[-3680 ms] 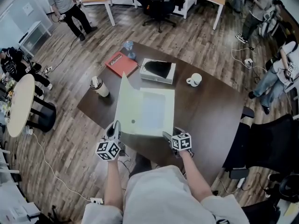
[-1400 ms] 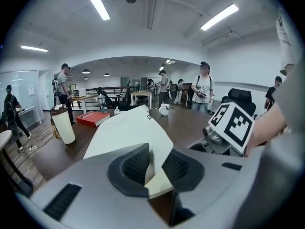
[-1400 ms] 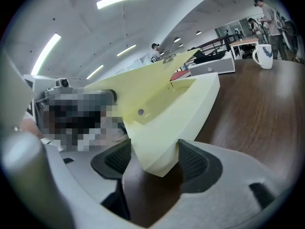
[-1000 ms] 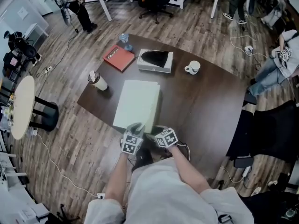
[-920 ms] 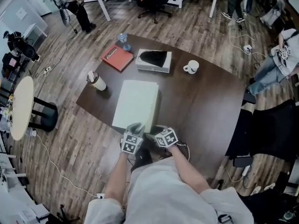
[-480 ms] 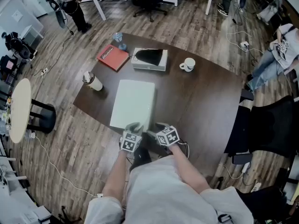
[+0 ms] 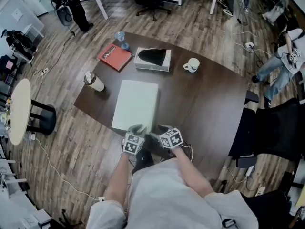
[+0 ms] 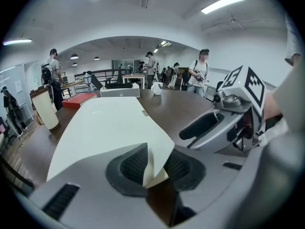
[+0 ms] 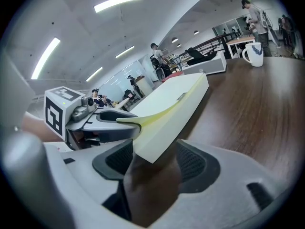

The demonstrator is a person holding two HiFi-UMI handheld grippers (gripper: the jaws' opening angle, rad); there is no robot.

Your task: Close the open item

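Observation:
A flat pale-green box [image 7: 136, 104] lies on the dark table [image 7: 214, 104] with its lid down. Both grippers sit at its near edge. In the left gripper view, the lid's near corner [image 8: 152, 147] stands thin between the jaws of my left gripper [image 8: 155, 168], bent up a little. Those jaws are opening, and a gap shows on each side of the flap. My right gripper [image 9: 152, 163] has the box's near corner [image 9: 164, 128] filling its jaws, pads against it. From the head view, the left gripper [image 7: 137, 128] and right gripper [image 7: 159, 128] are close together.
At the table's far side lie a red book [image 7: 114, 56], a grey tray with a black item [image 7: 152, 59] and a white mug [image 7: 191, 65]. A paper cup [image 7: 94, 81] stands left of the box. A black chair [image 7: 271, 137] is to the right. People stand at the desks beyond.
The lid, which stood raised a few seconds ago, now lies flat on the box. Over the last second both grippers have stayed at the near edge.

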